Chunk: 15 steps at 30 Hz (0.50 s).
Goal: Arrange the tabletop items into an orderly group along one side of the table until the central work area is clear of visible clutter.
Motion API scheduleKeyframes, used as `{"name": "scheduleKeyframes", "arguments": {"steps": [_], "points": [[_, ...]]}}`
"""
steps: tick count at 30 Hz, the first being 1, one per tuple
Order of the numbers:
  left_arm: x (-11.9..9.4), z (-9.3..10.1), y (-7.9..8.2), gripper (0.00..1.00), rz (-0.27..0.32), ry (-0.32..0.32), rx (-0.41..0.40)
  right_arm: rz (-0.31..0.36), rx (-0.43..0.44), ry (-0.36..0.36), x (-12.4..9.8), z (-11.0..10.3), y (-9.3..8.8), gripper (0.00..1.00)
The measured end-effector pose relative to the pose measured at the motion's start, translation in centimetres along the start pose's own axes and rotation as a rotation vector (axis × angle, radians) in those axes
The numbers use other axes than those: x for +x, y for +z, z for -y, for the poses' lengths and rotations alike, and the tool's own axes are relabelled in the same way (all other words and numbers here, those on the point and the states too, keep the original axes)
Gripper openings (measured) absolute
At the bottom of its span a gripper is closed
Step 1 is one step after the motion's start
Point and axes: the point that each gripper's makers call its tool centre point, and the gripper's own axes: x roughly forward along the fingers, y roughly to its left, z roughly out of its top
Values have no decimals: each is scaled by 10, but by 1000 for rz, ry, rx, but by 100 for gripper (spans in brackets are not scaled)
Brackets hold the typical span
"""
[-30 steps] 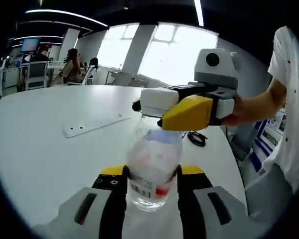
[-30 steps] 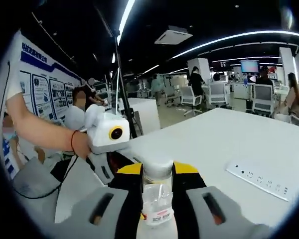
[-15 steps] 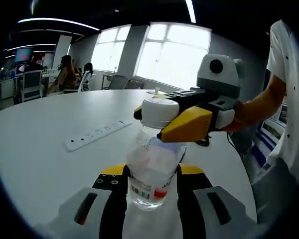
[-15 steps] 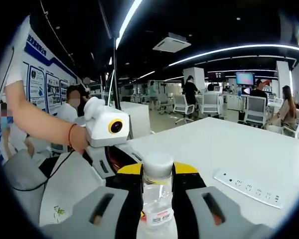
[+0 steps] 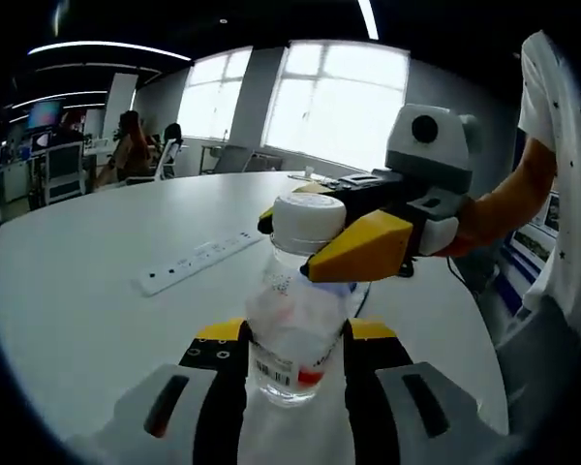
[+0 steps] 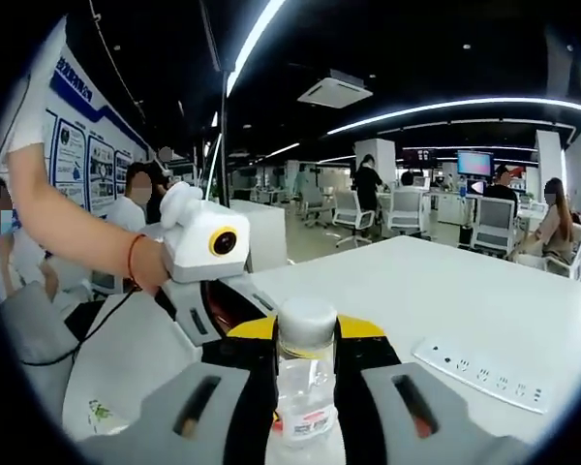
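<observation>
You had the clear plastic water bottle with a white screw cap (image 5: 298, 320) above the white counter (image 5: 77, 281), your left hand-held gripper (image 5: 295, 354) clamped on its lower body and your right hand-held gripper (image 6: 305, 354) pinching its neck under the cap. It looked nearly empty, so light, thin-walled and easily crushed; the stiffer neck was the safer hold. A long white power strip (image 5: 201, 262) lay on the counter beyond.
</observation>
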Motion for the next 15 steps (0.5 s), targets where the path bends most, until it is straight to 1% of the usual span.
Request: {"name": "scheduleKeyframes", "arguments": {"steps": [5, 6, 7, 8, 9, 11, 15], "points": [[1, 0, -2, 38, 0, -4, 4, -7, -25, -1, 0, -2, -2, 19], [0, 0, -2, 38, 1, -5, 3, -22, -32, -2, 0, -2, -6, 19], [-1, 0, 1, 38, 19, -8, -5, -25, -30, -1, -1, -3, -7, 19], [-2, 1, 4, 38, 31, -11, -11, -15, -25, -10, -1, -2, -5, 19], [-2, 1, 5, 38, 31, -13, -7, -13, -36, -5, 0, -2, -4, 19], [-1, 2, 5, 38, 27, -12, 8, -11, -30, -11, -2, -1, -5, 19], [-1, 3, 4, 38, 27, -13, 7, -13, -47, -8, -3, -3, -5, 19]]}}
